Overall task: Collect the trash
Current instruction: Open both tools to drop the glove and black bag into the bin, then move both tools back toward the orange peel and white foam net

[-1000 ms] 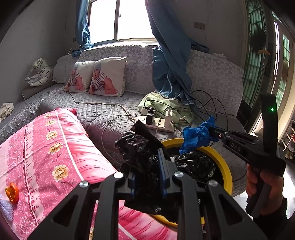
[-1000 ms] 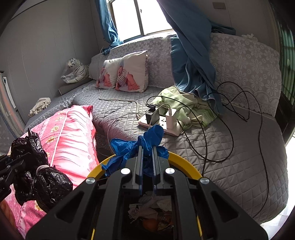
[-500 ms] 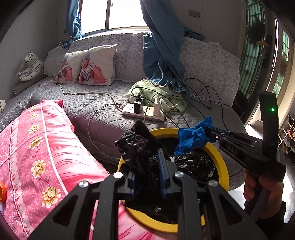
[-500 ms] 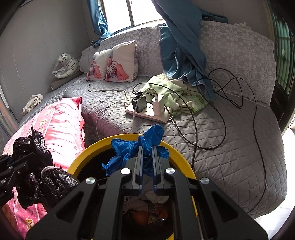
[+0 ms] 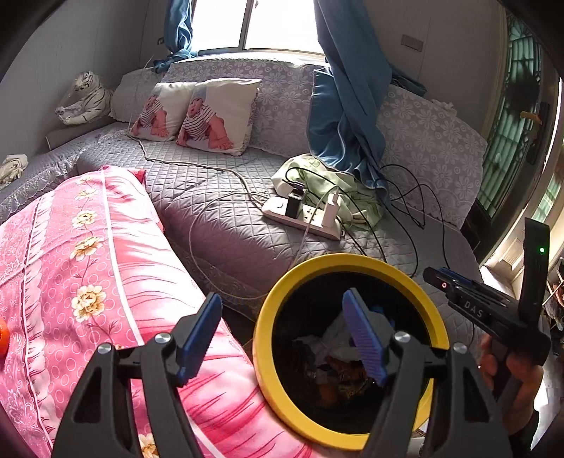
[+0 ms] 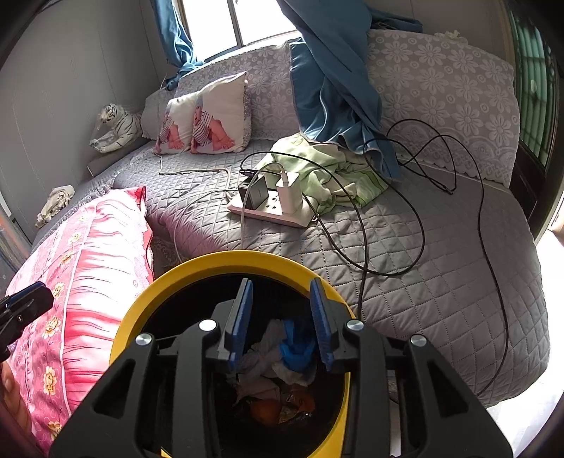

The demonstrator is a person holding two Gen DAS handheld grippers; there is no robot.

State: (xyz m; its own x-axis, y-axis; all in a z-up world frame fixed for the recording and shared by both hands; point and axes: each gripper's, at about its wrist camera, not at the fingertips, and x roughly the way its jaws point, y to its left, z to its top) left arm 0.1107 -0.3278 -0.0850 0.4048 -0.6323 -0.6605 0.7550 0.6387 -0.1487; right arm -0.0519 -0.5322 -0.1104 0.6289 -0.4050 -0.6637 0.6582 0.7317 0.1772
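My left gripper and right gripper have just spread their ribbed blue fingers, both empty, above the round yellow-rimmed bin, crumpled blue glove inside.

Grey quilted sofa filling the room. Bright window at twelve o'clock, blue curtain hanging at one. Pale wall at nine.

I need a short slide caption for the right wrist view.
Right gripper, jaws just opened, above the yellow-rimmed bin; the blue glove lies inside on the trash.
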